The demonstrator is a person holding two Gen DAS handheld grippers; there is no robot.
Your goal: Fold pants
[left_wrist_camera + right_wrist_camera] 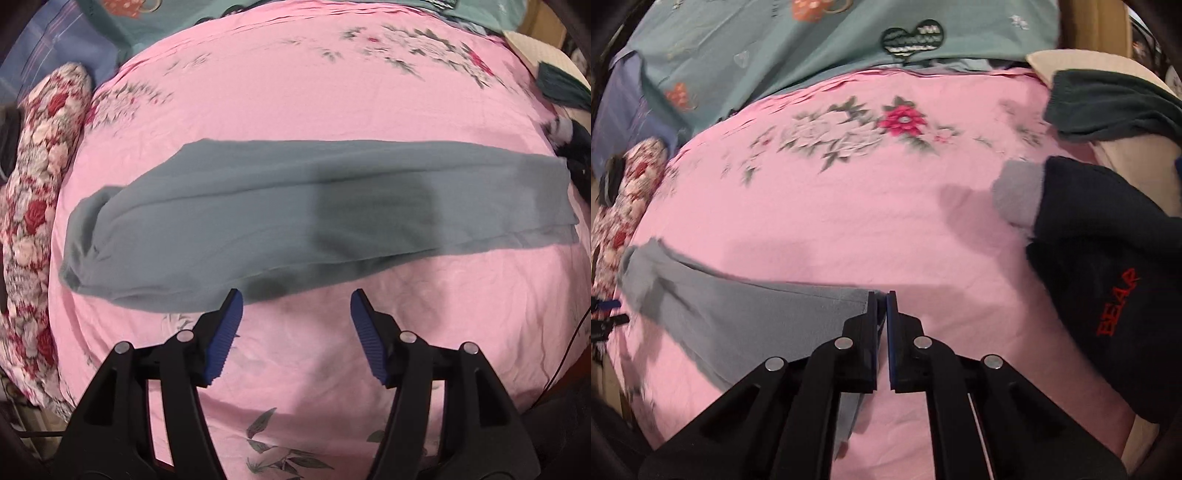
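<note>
Right tool (881, 299) hides the pants' (746, 317) corner.

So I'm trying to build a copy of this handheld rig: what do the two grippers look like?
Both look alike. The left gripper has black plastic arms with cut-out slots, round silver pivot pins, and two fingers lined with ribbed blue pads. The right gripper has the same black linkage, silver pins and blue-lined fingers. No markings show on either gripper.

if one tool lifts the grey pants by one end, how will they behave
The grey pants would probably droop and trail: the thin fabric lies flat and creased on the pink sheet. They look light, so one pinch should carry them. Layers may slide apart, since the edges at the right end already sit offset.
</note>
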